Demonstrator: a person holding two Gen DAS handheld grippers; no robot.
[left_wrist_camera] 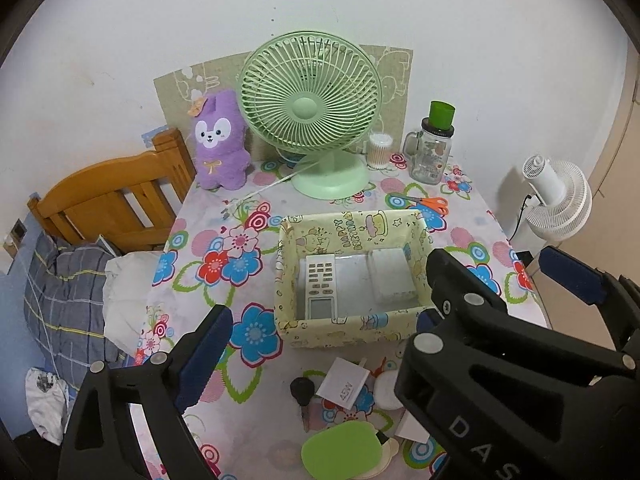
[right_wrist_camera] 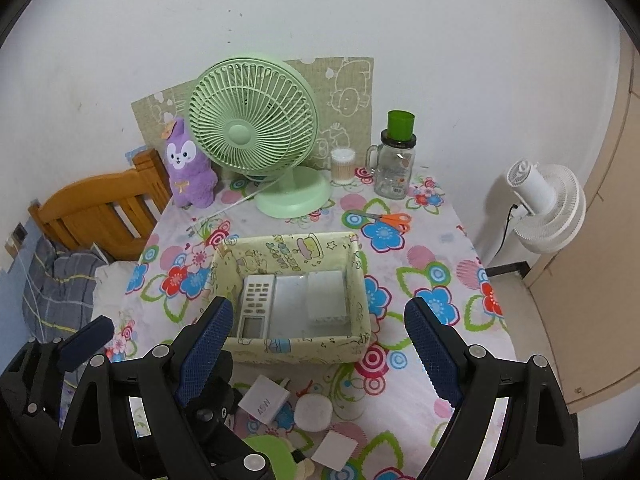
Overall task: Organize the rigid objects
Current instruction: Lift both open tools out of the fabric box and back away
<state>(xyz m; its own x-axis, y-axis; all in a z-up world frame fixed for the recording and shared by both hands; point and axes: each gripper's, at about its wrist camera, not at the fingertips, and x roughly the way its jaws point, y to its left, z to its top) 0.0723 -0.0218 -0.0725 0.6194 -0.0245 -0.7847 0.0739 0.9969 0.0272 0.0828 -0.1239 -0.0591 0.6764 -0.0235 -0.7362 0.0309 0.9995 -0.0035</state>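
Observation:
A yellow cartoon-print basket stands mid-table and holds a grey remote and a white box. In front of it lie a white charger, a round white case, a green flat pad and a small black object. My left gripper is open and empty above these; its right finger is mostly hidden behind my right gripper. My right gripper hovers open and empty at the basket's near wall.
At the back stand a green desk fan, a purple plush, a cotton-swab tub and a glass jar. Orange scissors lie behind the basket. A wooden headboard is left, a white fan right.

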